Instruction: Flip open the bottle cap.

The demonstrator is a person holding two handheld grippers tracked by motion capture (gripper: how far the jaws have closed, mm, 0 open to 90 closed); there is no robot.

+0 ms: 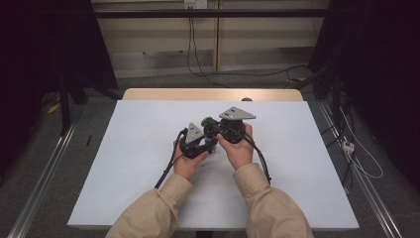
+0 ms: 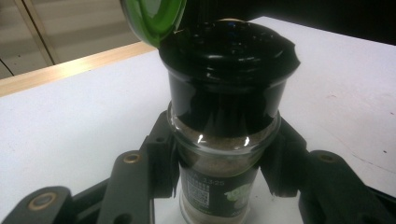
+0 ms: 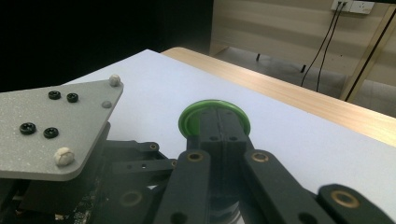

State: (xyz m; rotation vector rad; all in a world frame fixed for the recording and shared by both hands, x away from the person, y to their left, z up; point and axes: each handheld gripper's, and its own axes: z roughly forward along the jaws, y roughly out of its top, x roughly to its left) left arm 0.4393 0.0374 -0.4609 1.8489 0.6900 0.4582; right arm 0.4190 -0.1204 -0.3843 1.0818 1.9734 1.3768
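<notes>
A glass spice jar (image 2: 219, 186) of pale powder with a dark label has a black shaker cap (image 2: 229, 51). Its green flip lid (image 2: 152, 18) stands open. My left gripper (image 2: 219, 158) is shut on the jar's glass neck just under the cap, one pad on each side. In the high view both hands meet at the middle of the white table top (image 1: 148, 173), with the green lid (image 1: 204, 121) showing between the left gripper (image 1: 208, 143) and the right gripper (image 1: 216, 129). My right gripper (image 3: 222, 122) has its jaws shut together, and their tips lie across the green lid (image 3: 190, 117).
The left gripper's grey three-cornered plate (image 3: 51, 126) sits close beside the right jaws. A wooden table edge (image 1: 213, 94) runs along the far side of the white top. Cables (image 1: 361, 158) lie on the floor to the right, and dark stands flank the table.
</notes>
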